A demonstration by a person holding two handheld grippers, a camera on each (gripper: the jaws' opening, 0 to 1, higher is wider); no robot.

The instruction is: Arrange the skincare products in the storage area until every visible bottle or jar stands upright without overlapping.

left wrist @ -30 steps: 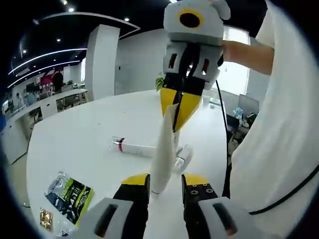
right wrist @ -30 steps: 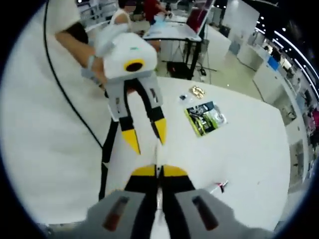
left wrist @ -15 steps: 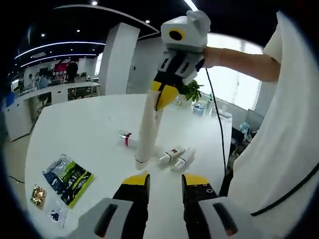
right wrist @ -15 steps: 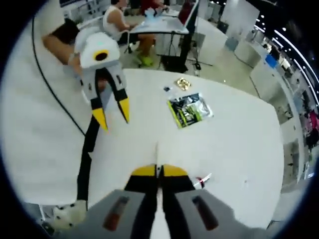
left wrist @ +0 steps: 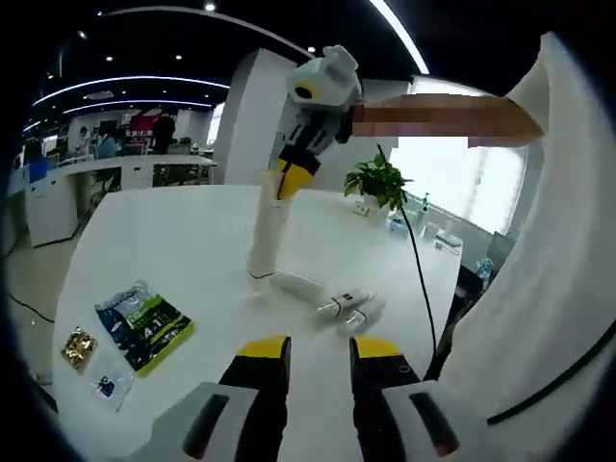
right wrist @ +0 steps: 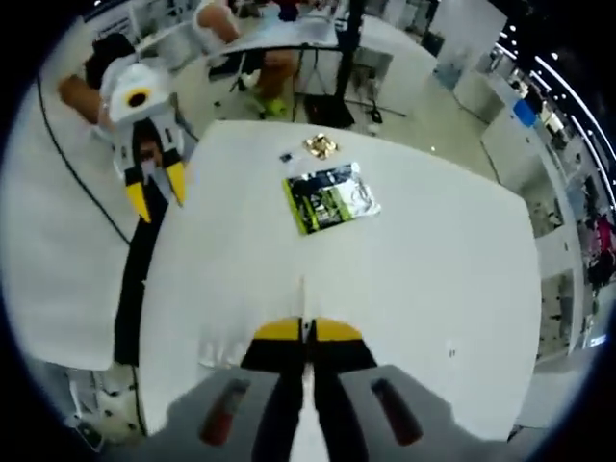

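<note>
A tall white tube (left wrist: 266,229) stands cap-down on the white table (left wrist: 173,241), and my right gripper (left wrist: 289,181) is shut on its flat top end. In the right gripper view the tube (right wrist: 304,294) shows as a thin white edge running out from between the shut yellow tips of my right gripper (right wrist: 306,332). Three more white tubes lie flat near the standing one: one (left wrist: 298,284) beside its base and two side by side (left wrist: 342,306), (left wrist: 368,313). My left gripper (left wrist: 320,351) is open with nothing in it, well short of the tubes; the same left gripper (right wrist: 159,197) hangs open at the table's edge.
A green sachet (left wrist: 144,322), a small gold packet (left wrist: 77,346) and a small clear packet (left wrist: 104,385) lie on the table at left. The green sachet (right wrist: 330,197) and gold packet (right wrist: 320,144) sit at the far side. A potted plant (left wrist: 380,178) stands beyond. A person's white shirt is at right.
The left gripper has drawn back from the tall tube, which was between its jaws. The right gripper, still shut on the tube, has carried it farther off and stood it on the table.
</note>
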